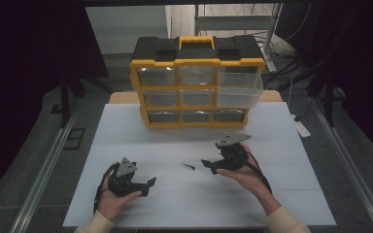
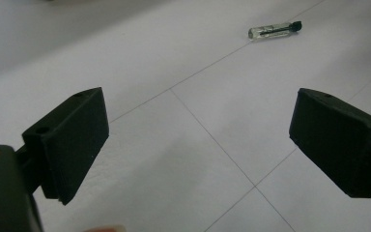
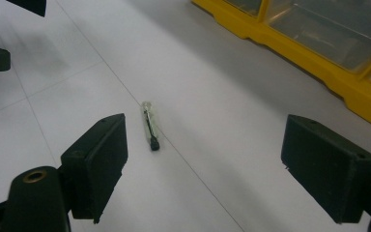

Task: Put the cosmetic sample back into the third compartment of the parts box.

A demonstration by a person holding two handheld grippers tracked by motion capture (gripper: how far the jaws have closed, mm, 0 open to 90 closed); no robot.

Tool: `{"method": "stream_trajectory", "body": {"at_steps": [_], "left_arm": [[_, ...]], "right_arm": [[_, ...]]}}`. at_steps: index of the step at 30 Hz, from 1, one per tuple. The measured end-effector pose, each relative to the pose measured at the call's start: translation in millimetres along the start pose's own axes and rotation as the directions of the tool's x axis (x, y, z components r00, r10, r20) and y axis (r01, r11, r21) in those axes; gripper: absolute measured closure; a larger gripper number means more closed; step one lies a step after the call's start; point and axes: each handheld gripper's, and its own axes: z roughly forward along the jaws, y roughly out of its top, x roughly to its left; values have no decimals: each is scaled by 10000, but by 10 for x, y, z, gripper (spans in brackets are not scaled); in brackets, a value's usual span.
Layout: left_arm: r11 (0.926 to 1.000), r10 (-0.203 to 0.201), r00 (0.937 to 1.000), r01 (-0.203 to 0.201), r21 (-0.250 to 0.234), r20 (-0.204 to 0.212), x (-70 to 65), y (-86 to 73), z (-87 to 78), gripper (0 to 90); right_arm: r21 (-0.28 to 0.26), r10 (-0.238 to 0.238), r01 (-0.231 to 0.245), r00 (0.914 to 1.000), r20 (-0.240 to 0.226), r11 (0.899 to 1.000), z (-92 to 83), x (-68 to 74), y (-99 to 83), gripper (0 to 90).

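Jaws of both the left gripper [image 1: 149, 183] and right gripper [image 1: 208, 164] gape wide, holding nothing; the vial [image 1: 188, 166] lies ungrasped on the worktop [image 1: 126, 131], between them. Nearer the vial, the right gripper looks set to pick it; the organizer's [image 1: 196, 85] pulled-out drawer [image 1: 239, 90] beyond the vial probably awaits it.

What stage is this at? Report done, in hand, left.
Done: one clear drawer of the yellow-and-black organiser stands pulled out. In hand: nothing; right gripper and left gripper are open. Left: the small clear vial with a black cap lies ungrasped on the white table.
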Motion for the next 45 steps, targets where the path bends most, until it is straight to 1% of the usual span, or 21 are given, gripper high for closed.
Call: {"method": "stream_trajectory", "body": {"at_steps": [8,10,11,13,18,25,27,30,32,37,38,40,44,45], "left_arm": [[10000,-13,10000,13,-1,31,-5,0,4,73],[10000,-11,10000,11,4,41,-2,1,5,73],[10000,-9,10000,9,11,44,-1,1,5,73],[10000,1,10000,-1,14,61,-1,1,6,73],[10000,2,10000,-2,0,78,-1,2,4,73],[10000,-48,9999,49,-59,116,-1,3,-2,74],[10000,-53,9999,54,-56,122,-2,3,-1,74],[10000,-36,9999,37,-60,136,-3,3,-3,74],[10000,-40,9999,41,-70,150,-2,2,-9,74],[9999,-56,9999,57,-86,156,0,1,-12,74],[9999,-58,9999,59,-87,157,1,1,-12,74],[10000,-56,9999,57,-79,155,1,1,-11,74],[9999,-59,9999,60,-80,152,2,1,-12,74],[9999,-64,9999,65,-82,147,2,0,-13,74]], "right_arm": [[130,-224,228,9992,-333,9997,104,60,76,177],[201,-238,246,9989,-392,9995,127,70,90,177],[226,-320,329,9988,-367,9992,140,73,102,178],[211,-286,296,9985,-477,9993,154,76,115,178],[315,-257,275,9982,-547,9991,205,87,141,181],[703,-382,433,9966,-729,9966,354,133,213,185],[742,-390,447,9963,-769,9962,370,137,222,186],[971,-574,662,9942,-906,9931,489,151,249,193],[1052,-578,674,9941,-916,9922,515,153,250,194],[1540,-764,916,9919,-1018,9838,664,181,239,207],[1656,-704,867,9923,-1018,9824,685,192,239,213],[1763,-842,1020,9908,-1058,9790,726,193,236,224],[2201,-971,1197,9891,-1104,9681,831,208,222,250],[2285,-1074,1309,9878,-1125,9647,853,208,218,255]]}}
